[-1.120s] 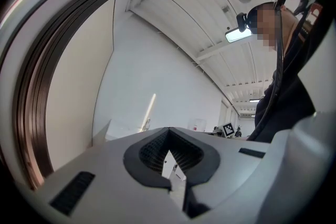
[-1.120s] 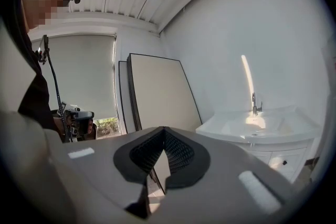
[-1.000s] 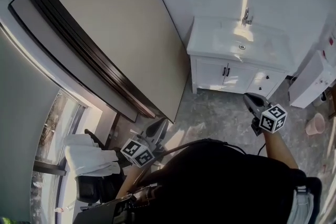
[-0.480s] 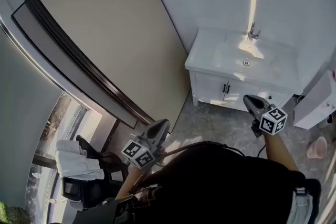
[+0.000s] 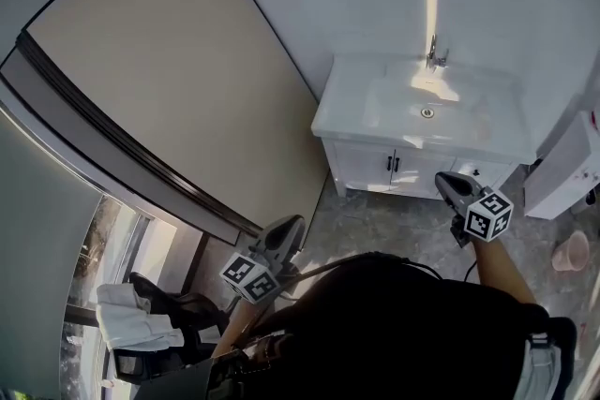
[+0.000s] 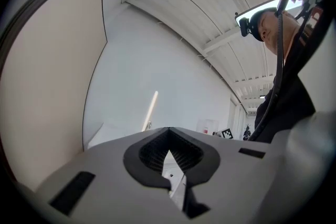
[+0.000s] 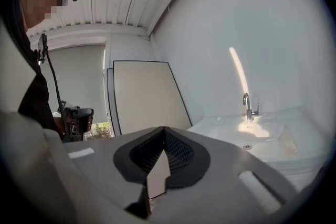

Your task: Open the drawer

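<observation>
White is the vanity cabinet (image 5: 361, 159) against the far wall, right of centre in the head view, with a basin (image 5: 427, 103) sunk in its top and a metal faucet (image 5: 434, 51) behind it, under a bright streak of light on the wall. Two doors with dark handles (image 5: 392, 164) take up the middle of its front, and the drawer (image 5: 487, 173) sits at the right end of that front, closed and partly hidden behind the right gripper (image 5: 441, 176). This gripper is held in the air near the cabinet and points toward it without touching; in the right gripper view (image 7: 164, 131) its fingers are pressed together with nothing between them. The left gripper (image 5: 298, 220) hangs nearer and further left, over the grey marbled floor (image 5: 375, 215), well apart from the cabinet; its own view (image 6: 168, 131) also shows the fingers closed on each other and empty. A large beige panel (image 5: 169, 89) with a dark edge leans along the left wall. At the near left a white cloth (image 5: 127, 318) lies on a dark chair by a window, and a pink bucket (image 5: 572, 250) stands on the floor at the far right.
</observation>
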